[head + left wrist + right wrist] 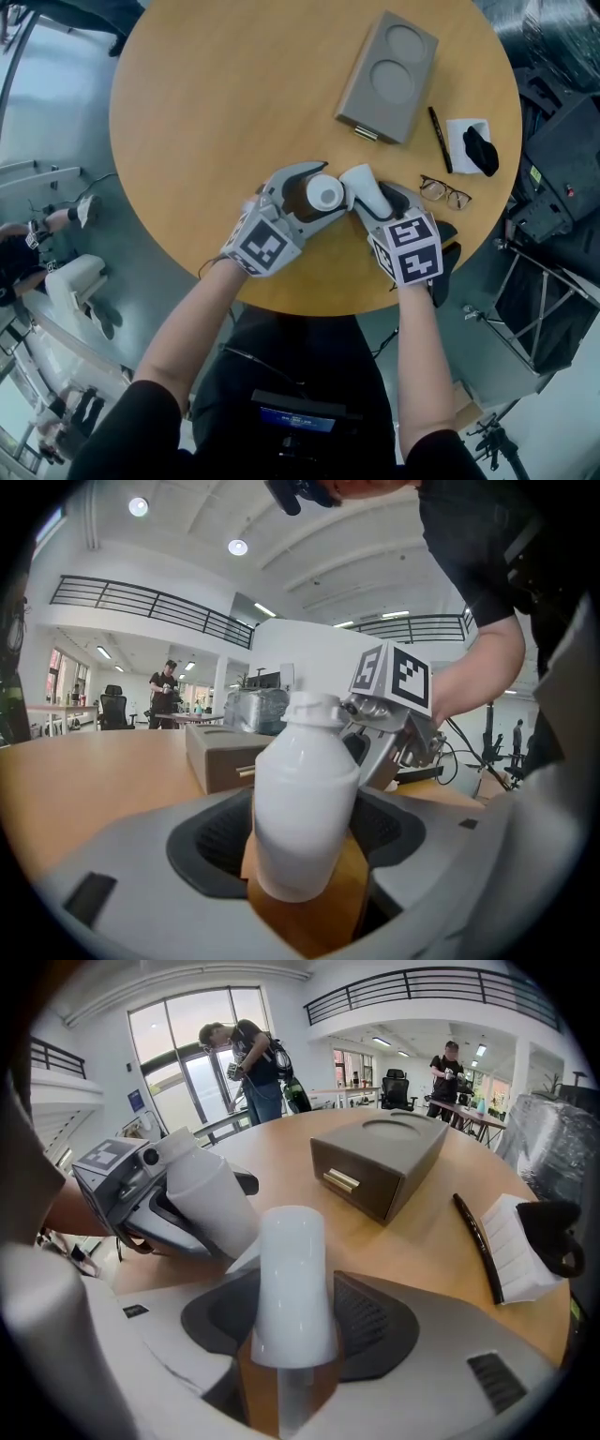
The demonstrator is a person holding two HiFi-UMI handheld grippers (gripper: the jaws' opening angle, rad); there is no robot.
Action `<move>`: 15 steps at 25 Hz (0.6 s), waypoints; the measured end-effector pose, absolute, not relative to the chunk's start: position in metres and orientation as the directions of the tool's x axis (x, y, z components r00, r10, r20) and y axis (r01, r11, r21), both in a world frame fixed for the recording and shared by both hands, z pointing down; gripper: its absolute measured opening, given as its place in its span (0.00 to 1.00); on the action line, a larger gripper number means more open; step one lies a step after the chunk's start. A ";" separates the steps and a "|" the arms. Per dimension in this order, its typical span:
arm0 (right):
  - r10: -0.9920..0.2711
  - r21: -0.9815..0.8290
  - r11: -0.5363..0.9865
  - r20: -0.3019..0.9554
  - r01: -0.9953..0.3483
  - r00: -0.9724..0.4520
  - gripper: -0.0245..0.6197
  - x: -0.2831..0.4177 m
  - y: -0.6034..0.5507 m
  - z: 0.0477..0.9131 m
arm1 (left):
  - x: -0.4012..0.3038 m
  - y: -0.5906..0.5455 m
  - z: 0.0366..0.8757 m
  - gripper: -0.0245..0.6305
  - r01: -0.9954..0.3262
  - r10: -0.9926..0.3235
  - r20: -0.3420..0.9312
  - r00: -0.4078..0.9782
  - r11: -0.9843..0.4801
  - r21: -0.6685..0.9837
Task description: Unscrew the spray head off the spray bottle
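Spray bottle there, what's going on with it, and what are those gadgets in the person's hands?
A person at a round wooden table is working with a hand-held gripper in each hand. The left gripper has the white spray bottle between its jaws, the bottle's threaded neck bare; whether the jaws are pressing on it I can't tell. The right gripper is clamped on the spray head, which is already off the bottle and held just beside it.

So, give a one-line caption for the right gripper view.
Right gripper grips the detached spray head; left gripper holds the bottle beside it.
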State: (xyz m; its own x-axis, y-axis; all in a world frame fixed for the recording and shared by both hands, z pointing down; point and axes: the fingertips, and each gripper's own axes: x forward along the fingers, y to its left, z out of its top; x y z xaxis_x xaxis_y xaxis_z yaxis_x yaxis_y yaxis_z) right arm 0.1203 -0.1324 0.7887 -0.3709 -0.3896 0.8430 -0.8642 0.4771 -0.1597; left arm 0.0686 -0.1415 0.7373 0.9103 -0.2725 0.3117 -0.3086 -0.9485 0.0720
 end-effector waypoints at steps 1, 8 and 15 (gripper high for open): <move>-0.388 -0.161 0.477 0.844 -0.864 -0.372 0.46 0.120 -0.133 0.788 | 0.068 -0.142 0.735 0.57 -0.308 -0.272 0.309 0.911 -0.949 0.073; -0.374 -0.167 0.491 0.846 -0.855 -0.380 0.54 0.116 -0.130 0.772 | 0.057 -0.136 0.715 0.63 -0.299 -0.260 0.313 0.914 -0.951 0.080; -0.381 -0.153 0.513 0.841 -0.845 -0.384 0.55 0.114 -0.118 0.723 | 0.042 -0.125 0.667 0.63 -0.335 -0.299 0.320 0.899 -0.940 0.066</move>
